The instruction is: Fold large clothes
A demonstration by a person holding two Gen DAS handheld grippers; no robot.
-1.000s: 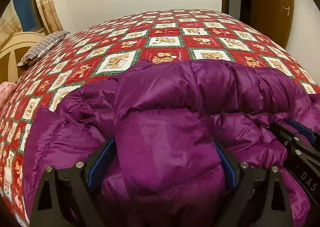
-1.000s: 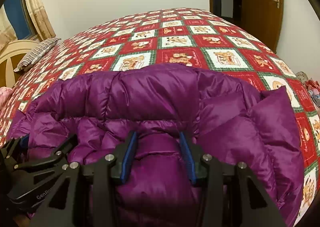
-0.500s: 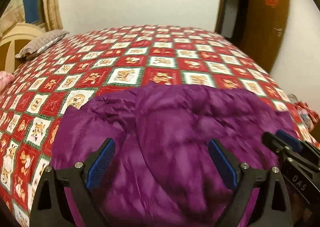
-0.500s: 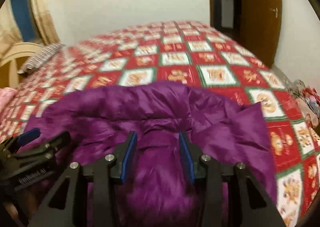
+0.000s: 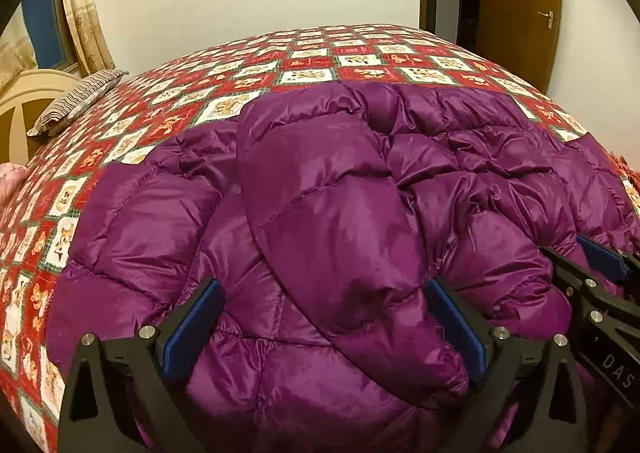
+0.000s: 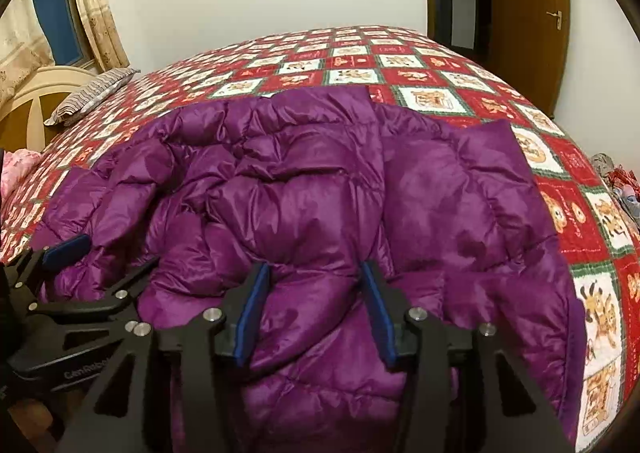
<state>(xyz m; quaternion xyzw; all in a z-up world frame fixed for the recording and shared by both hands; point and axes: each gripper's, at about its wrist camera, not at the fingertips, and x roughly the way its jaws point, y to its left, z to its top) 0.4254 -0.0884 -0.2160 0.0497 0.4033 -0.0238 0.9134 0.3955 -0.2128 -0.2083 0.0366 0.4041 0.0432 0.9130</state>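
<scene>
Bedroom scene, patchwork bedspread (image 5: 352, 65) in red and white squares under warm light: nearest the lens, the left gripper (image 5: 324, 329) stands with its blue-padded fingers (image 5: 192, 329) spread wide on either side of a puffy sleeve (image 5: 332, 237), pinching nothing. Beside it at 3 o'clock, the right gripper (image 6: 314, 313) has its fingers narrower, set either side of a bunched roll of the purple down jacket (image 6: 304, 189); whether the pads truly bite the fabric cannot be told. That jacket lies heaped across the near half of the bed, sleeve thrown diagonally over the body, its far hem reaching toward 12 o'clock. Judged from this lay, the fold is partly made but loose. To do the step well, the wide fingers would need to close low on a seam, not on the slippery swell of a padded panel, and both tools should travel together so trapped air escapes and the edges meet squarely. Farther off, a striped pillow (image 5: 80, 97) rests at 10 o'clock by the headboard (image 5: 24, 101), a curtain (image 5: 86, 9) behind it, and a wooden door (image 6: 524, 17) stands at 1 o'clock
</scene>
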